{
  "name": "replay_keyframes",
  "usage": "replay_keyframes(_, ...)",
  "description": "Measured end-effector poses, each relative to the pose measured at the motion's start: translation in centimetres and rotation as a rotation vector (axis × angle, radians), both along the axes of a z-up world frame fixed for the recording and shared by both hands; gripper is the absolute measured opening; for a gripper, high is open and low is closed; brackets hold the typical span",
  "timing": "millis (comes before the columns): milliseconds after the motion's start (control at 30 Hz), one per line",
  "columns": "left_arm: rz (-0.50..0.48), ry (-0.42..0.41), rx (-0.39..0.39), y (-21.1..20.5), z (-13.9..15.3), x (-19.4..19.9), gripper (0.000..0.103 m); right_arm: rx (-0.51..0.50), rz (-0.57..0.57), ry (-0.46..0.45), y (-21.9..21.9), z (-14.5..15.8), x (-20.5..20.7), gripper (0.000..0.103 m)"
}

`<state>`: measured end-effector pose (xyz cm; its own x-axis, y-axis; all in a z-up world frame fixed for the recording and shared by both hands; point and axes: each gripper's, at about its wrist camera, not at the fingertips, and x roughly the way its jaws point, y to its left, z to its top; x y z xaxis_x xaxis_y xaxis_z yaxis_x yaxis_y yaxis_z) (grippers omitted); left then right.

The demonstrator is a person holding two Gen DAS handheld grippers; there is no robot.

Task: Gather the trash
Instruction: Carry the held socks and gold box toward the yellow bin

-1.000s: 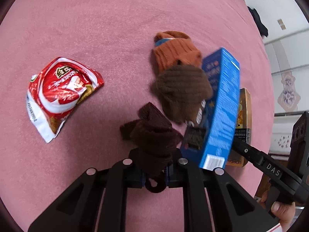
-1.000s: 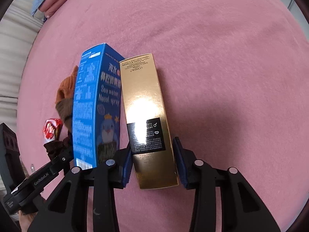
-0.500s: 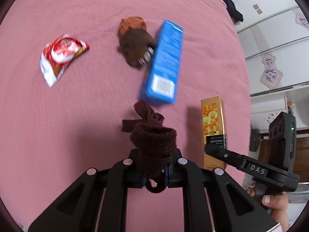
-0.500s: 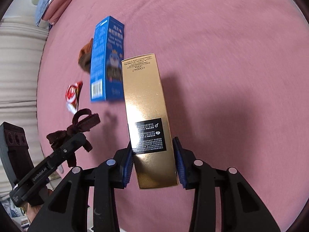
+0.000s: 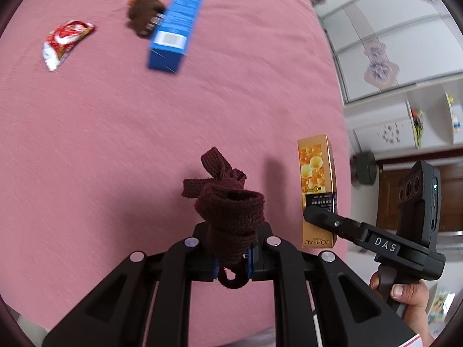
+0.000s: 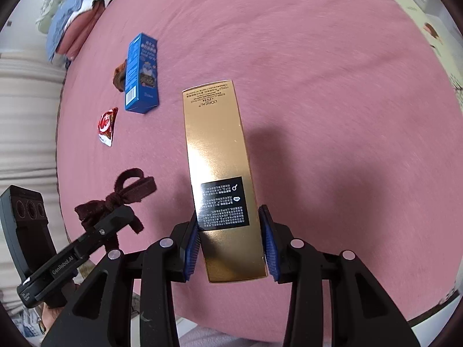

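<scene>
Gripping gold box [image 6: 224, 179] in your right gripper [image 6: 231, 243], long axis along fingers; left gripper [image 5: 231, 261] clamps brown sock [image 5: 228, 211]. Blue box [image 5: 173, 30], red wrapper [image 5: 65, 42] lie toward bed's [image 5: 115, 133] far edge, nearer left gripper.

Brown sock [image 5: 231, 217] between left fingers [image 5: 251, 263]

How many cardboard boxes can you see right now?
2. The gold box is shut in the right gripper, lifted above the pink bedspread. The blue box lies on the bedspread beside brown socks.
</scene>
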<state>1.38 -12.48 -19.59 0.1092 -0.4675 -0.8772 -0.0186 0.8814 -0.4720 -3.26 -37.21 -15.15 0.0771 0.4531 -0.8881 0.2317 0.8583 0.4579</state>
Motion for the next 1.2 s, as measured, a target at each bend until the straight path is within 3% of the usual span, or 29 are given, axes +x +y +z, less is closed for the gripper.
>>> replay_keyframes(500,-0.294,0.008,-0.018,-15.9,1.4,-4.3,0.013,-0.039,-0.179,-0.106,-11.2,3.9,-7.3,0.037)
replay_keyframes(600,-0.324,0.032,-0.049,-19.3,1.4,-5.2,0.013,-0.033,-0.217,-0.113,-14.0,4.0,-8.3,0.037)
replay_keyframes(900,-0.423,0.049,-0.044,-29.7,1.2,-7.4,0.013,-0.034,-0.307,-0.109,-23.9,3.7,-11.0,0.037)
replay_keyframes(1200,-0.506,0.069,-0.059,-39.2,0.3,-6.4,0.013,-0.045,-0.435,-0.092,-32.9,2.3,-12.7,0.038)
